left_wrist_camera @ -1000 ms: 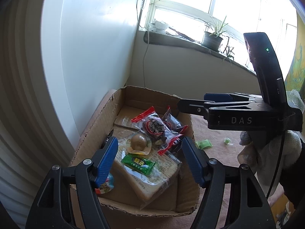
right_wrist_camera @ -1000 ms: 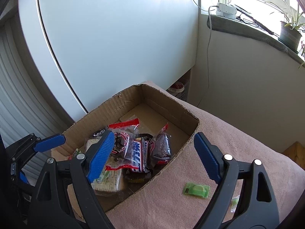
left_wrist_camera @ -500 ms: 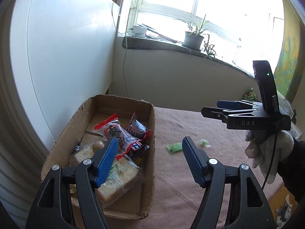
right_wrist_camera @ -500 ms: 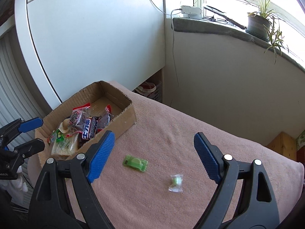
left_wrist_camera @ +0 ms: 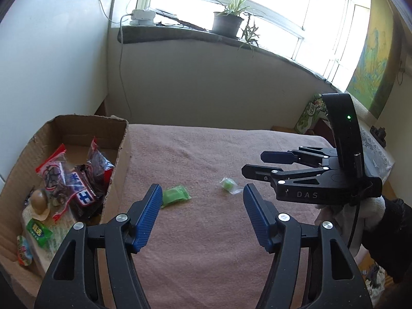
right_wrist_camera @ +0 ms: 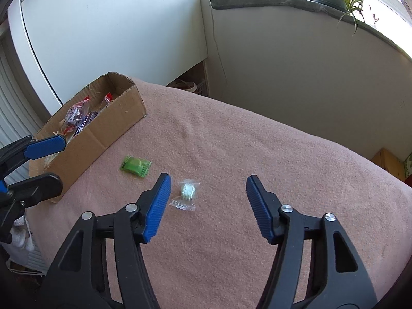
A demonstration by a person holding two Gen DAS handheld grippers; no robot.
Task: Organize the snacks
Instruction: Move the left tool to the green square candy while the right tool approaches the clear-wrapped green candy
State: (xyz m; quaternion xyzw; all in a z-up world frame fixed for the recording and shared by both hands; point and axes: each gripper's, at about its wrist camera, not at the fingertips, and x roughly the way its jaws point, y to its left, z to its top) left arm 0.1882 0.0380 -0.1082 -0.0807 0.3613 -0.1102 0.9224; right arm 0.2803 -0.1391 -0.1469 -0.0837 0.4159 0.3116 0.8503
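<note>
box: far left of the left gripper, sitting on the blanket, packed with snack packs
flat candy packet: on the blanket just ahead of the left gripper's left finger, right next to the box
small wrapped candy: between the two grippers, just ahead of the right gripper, nearer its left finger
windowsill plant: way behind, up past the wall

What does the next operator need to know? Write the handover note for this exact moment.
Left gripper: open, empty, above the cloth.
Right gripper: open, empty, nearest the clear candy.
Box: at the cloth's left edge, several snacks already inside.
Green packet: on the cloth beside the box.
Left to do: move the green packet and clear candy into the box.
</note>
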